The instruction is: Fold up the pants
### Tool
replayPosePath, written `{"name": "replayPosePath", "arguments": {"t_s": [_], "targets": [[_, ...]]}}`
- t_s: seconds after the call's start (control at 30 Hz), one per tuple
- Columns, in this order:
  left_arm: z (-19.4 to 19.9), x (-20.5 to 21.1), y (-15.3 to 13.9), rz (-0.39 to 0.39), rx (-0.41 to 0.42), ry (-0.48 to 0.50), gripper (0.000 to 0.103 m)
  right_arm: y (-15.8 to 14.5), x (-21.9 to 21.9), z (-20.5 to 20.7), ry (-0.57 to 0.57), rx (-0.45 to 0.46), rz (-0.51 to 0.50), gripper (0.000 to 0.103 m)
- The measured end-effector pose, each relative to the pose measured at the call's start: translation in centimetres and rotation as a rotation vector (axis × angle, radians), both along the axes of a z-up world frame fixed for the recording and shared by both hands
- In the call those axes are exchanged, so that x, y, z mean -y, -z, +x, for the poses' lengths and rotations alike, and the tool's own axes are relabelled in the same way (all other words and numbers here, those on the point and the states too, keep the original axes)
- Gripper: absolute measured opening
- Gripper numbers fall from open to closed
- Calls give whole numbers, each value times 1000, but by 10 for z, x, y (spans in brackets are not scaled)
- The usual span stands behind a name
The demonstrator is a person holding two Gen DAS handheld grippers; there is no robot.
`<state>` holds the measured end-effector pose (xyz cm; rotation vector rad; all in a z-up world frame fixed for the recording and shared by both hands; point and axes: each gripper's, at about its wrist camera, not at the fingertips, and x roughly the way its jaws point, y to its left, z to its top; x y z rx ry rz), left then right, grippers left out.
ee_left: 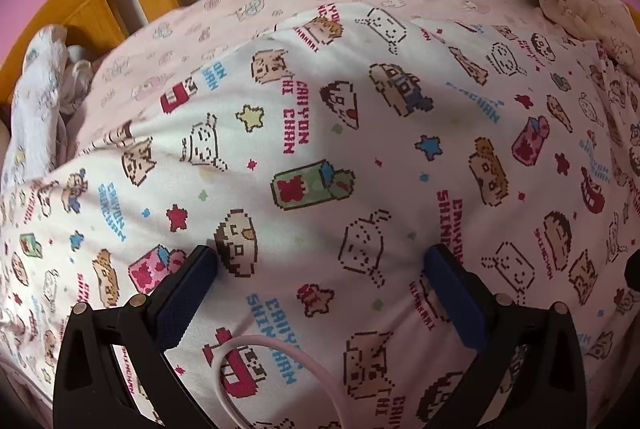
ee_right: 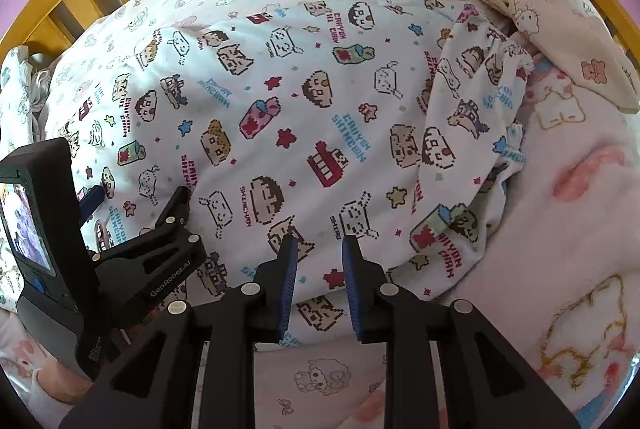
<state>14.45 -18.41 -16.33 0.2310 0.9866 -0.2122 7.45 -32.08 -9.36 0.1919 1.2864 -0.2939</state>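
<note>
Cotton cartoon-print pants (ee_right: 280, 117) lie flat across the bed's (ee_right: 580, 213) middle, one leg bunched toward its right edge. Left gripper (ee_left: 320, 261) gapes wide, right gripper (ee_right: 320, 249) slightly parted, both empty. Looks between folds; next, grab that leg.

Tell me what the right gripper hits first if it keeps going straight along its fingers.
Most likely the printed pants: the right gripper points steeply down at their near edge, fingers slightly apart with nothing between them. How much gap remains is unclear.
</note>
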Motion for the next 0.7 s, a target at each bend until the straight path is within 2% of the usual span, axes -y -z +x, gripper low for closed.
{"name": "replayPosePath", "arguments": {"t_s": [0.07,0.13,0.2,0.27,0.33,0.4,0.47,0.6,0.7], "targets": [[-7,7,-4,61,40,31,103,1,2,-2,4,4,3,24],[-18,15,-11,141,61,111,102,-1,7,-2,7,13,5,24],[-28,15,-19,181,72,153,102,-6,10,-4,13,22,10,24],[-37,5,-34,145,84,130,102,-13,15,-4,19,31,30,26],[-42,-11,-53,87,103,64,99,-24,23,-3,29,49,48,33],[-42,-29,-75,23,108,-15,96,-40,28,-6,45,86,29,50],[-41,-42,-97,-36,110,-69,94,-54,40,-8,65,129,-12,61],[-44,-59,-138,-97,135,-121,93,-87,73,-6,85,174,-81,69],[-47,-52,-158,-125,150,-94,93,-97,105,-4,121,145,16,70]]}}
